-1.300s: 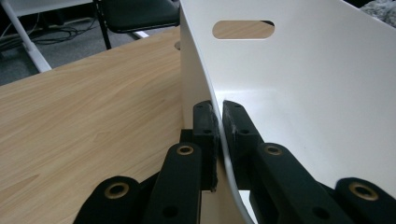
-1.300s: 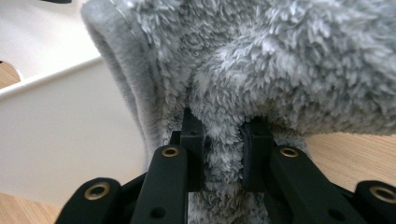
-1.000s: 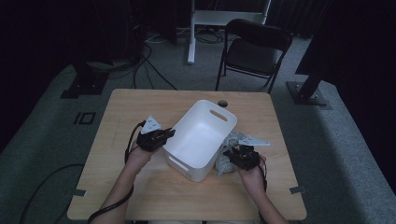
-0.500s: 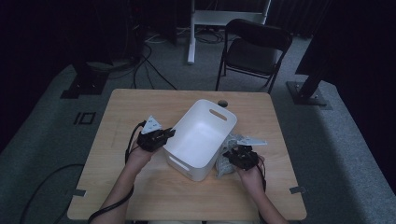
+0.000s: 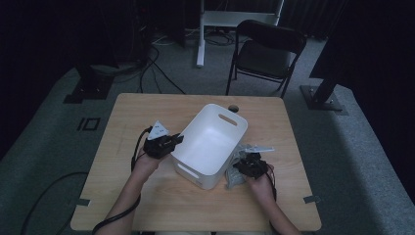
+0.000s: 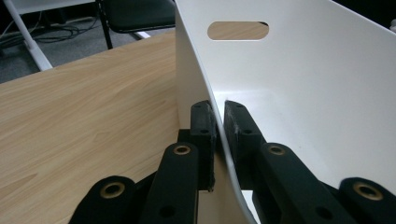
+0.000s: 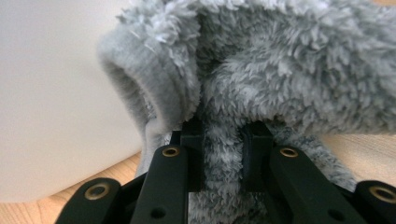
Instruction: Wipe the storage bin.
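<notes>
A white plastic bin [image 5: 211,142] with a slot handle stands tilted in the middle of the wooden table [image 5: 127,117]. My left gripper [image 5: 166,143] is shut on the bin's left wall; in the left gripper view the thin white wall [image 6: 219,140] runs between the two jaws. To the right of the bin lies a fluffy grey sock [image 5: 236,172]. My right gripper [image 5: 250,165] is shut on it; in the right gripper view the grey sock [image 7: 261,74] bunches between the jaws, with its cuff opening at the left and the bin [image 7: 51,93] beside it.
A black folding chair [image 5: 266,54] stands beyond the far table edge, next to a white stand [image 5: 201,29]. Cables lie on the grey floor at the left. A small round hole [image 5: 234,107] sits in the table near the bin's far end.
</notes>
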A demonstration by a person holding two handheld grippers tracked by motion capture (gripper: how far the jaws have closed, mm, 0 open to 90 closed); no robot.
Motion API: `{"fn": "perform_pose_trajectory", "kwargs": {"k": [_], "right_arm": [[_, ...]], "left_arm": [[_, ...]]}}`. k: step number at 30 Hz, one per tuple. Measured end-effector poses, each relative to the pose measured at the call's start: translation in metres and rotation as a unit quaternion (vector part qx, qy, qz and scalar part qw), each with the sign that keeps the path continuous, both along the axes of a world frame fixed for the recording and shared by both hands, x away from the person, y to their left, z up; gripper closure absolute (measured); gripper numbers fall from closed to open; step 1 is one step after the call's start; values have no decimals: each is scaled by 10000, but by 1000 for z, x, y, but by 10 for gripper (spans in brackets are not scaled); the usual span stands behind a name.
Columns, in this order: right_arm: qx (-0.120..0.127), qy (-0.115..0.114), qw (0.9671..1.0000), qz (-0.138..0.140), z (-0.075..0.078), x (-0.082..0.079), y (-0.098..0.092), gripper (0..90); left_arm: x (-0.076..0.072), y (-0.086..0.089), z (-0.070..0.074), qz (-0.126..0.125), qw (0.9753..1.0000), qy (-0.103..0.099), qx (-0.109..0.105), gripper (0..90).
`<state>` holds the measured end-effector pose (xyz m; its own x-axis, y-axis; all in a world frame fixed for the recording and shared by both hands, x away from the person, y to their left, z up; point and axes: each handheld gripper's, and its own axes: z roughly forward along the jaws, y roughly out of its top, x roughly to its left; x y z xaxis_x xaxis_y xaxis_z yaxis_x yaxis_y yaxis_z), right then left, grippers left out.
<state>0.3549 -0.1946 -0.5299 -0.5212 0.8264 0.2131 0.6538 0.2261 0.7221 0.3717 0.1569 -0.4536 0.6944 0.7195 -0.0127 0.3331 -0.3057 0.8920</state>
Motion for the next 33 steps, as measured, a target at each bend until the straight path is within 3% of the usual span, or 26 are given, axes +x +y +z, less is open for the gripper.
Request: {"fn": "perform_pose_trajectory", "kwargs": {"k": [6, 10, 11, 16, 19, 23, 33], "right_arm": [[39, -98, 9999, 83, 9, -7, -5, 755], [196, -550, 9981, 215, 38, -27, -13, 755], [237, -744, 9966, 252, 48, -35, -15, 755], [485, -1190, 9909, 411, 71, -55, -13, 755], [291, -1229, 9905, 549, 70, -54, 1, 755], [53, -1204, 9913, 521, 61, -48, 11, 755], [36, -827, 9955, 454, 44, -36, 12, 756]], "left_arm": [[2, 1, -1, 157, 9998, 54, -119, 834], [1, -1, -1, 161, 9998, 41, -112, 836], [2, 0, -1, 167, 9998, 45, -111, 837], [1, -1, 0, 164, 9998, 45, -83, 837], [1, -1, 0, 98, 9999, 26, -55, 839], [1, -1, 0, 38, 10000, 16, -57, 837], [0, -3, 0, 71, 10000, -21, -24, 833]]}}
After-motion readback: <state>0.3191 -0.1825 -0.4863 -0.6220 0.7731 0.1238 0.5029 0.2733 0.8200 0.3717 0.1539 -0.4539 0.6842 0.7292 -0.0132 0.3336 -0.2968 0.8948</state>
